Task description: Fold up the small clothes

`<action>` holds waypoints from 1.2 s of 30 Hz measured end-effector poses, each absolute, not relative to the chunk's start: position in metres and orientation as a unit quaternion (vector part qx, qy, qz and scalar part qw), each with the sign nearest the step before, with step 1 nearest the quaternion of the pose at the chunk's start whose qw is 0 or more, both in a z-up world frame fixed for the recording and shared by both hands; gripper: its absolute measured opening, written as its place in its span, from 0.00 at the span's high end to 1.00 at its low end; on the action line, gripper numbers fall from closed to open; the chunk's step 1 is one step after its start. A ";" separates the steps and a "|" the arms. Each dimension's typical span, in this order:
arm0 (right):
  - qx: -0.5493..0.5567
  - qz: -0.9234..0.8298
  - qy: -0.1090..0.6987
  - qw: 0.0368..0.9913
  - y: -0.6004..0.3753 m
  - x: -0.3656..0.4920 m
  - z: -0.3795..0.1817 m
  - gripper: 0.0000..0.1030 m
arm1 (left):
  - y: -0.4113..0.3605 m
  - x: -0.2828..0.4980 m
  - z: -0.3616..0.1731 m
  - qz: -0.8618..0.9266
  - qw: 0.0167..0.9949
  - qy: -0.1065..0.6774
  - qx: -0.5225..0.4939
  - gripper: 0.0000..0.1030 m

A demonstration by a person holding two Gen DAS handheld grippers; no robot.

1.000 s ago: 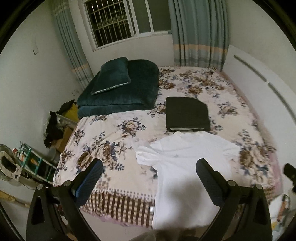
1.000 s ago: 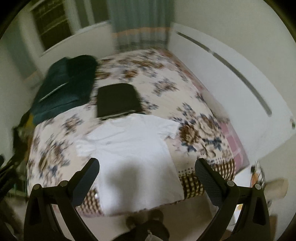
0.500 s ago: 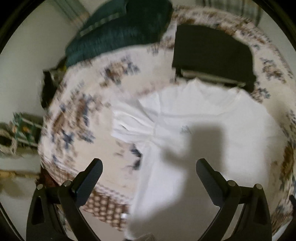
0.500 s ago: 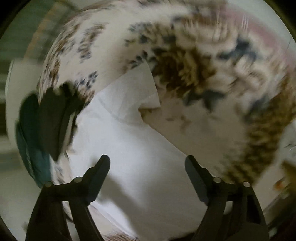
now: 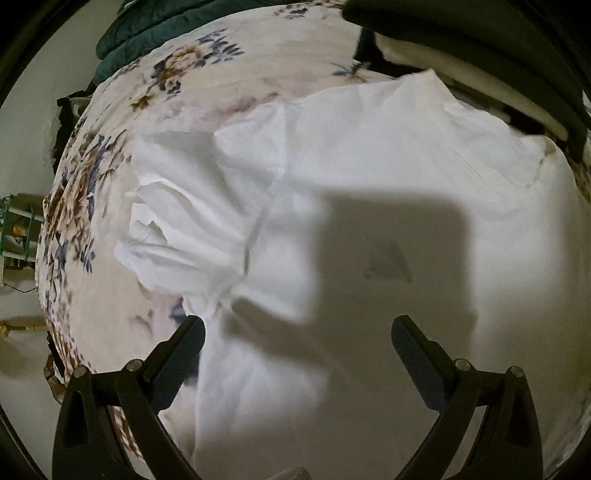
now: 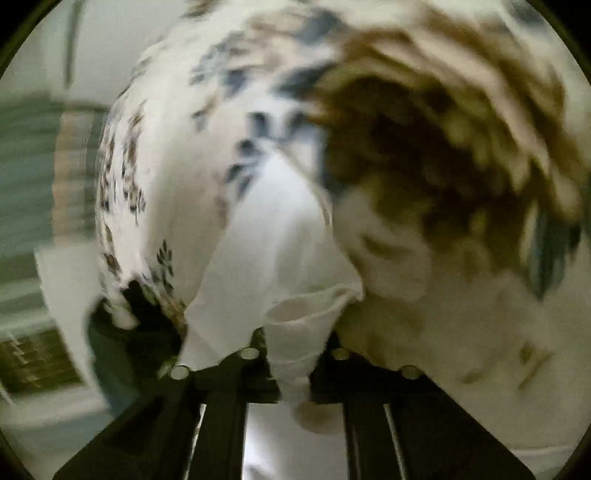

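A white T-shirt (image 5: 369,184) lies flat on the floral bedspread (image 5: 155,110), its left sleeve (image 5: 184,218) crumpled. My left gripper (image 5: 295,336) is open and hovers low over the shirt's left side, below the armpit, with its shadow on the cloth. In the right wrist view my right gripper (image 6: 293,354) is shut on the shirt's right sleeve (image 6: 288,266); white cloth bunches between the closed fingers. The fingertips are hidden by the fabric.
A folded dark garment (image 5: 480,44) lies just beyond the shirt's collar. A dark green quilt (image 5: 155,26) sits at the bed's far left. A green rack (image 5: 14,229) stands beside the bed. The right view is blurred.
Both grippers dropped down close to the shirt. The right gripper closed on the right sleeve; the left stays open, now lower over the shirt's left side.
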State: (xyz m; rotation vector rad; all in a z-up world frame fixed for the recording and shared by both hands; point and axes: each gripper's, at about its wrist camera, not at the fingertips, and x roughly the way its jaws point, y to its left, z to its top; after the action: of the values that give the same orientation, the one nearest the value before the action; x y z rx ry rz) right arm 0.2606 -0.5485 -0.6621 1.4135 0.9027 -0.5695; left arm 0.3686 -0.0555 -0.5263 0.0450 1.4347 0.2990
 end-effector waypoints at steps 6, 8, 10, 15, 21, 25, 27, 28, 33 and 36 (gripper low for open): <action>0.267 -0.175 0.494 0.809 -0.443 0.351 -0.583 0.95 | -0.026 0.373 -0.519 0.154 0.762 0.628 0.026 0.00; 0.117 -0.119 0.516 0.840 -0.377 0.372 -0.579 0.95 | -0.014 0.369 -0.517 0.162 0.768 0.618 0.034 0.00; 0.024 -0.076 0.532 0.843 -0.329 0.378 -0.590 0.95 | 0.001 0.362 -0.516 0.170 0.771 0.613 0.038 0.00; -0.030 0.007 0.642 0.766 -0.271 0.373 -0.646 0.66 | 0.041 0.343 -0.520 0.192 0.758 0.623 0.029 0.00; 0.191 -0.022 0.617 0.763 -0.339 0.349 -0.614 0.37 | 0.087 0.325 -0.522 0.187 0.751 0.633 -0.026 0.00; 0.265 -0.045 0.602 0.752 -0.360 0.333 -0.609 0.37 | 0.123 0.324 -0.529 0.153 0.746 0.636 -0.125 0.00; 0.281 -0.059 0.611 0.738 -0.363 0.335 -0.618 0.37 | 0.137 0.326 -0.534 0.141 0.739 0.632 -0.186 0.01; 0.287 -0.066 0.612 0.733 -0.365 0.337 -0.623 0.37 | 0.147 0.326 -0.540 0.131 0.730 0.629 -0.234 0.01; 0.285 -0.095 0.615 0.729 -0.346 0.344 -0.636 0.37 | 0.171 0.334 -0.573 0.095 0.679 0.585 -0.434 0.10; 0.289 -0.111 0.617 0.723 -0.340 0.341 -0.646 0.37 | 0.170 0.351 -0.578 0.100 0.685 0.557 -0.458 0.77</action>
State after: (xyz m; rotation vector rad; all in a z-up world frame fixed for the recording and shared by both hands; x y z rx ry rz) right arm 0.3413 -0.3402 -0.6461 0.6371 1.3626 -0.2446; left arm 0.3513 0.1695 -0.5776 -1.0262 1.2484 0.2240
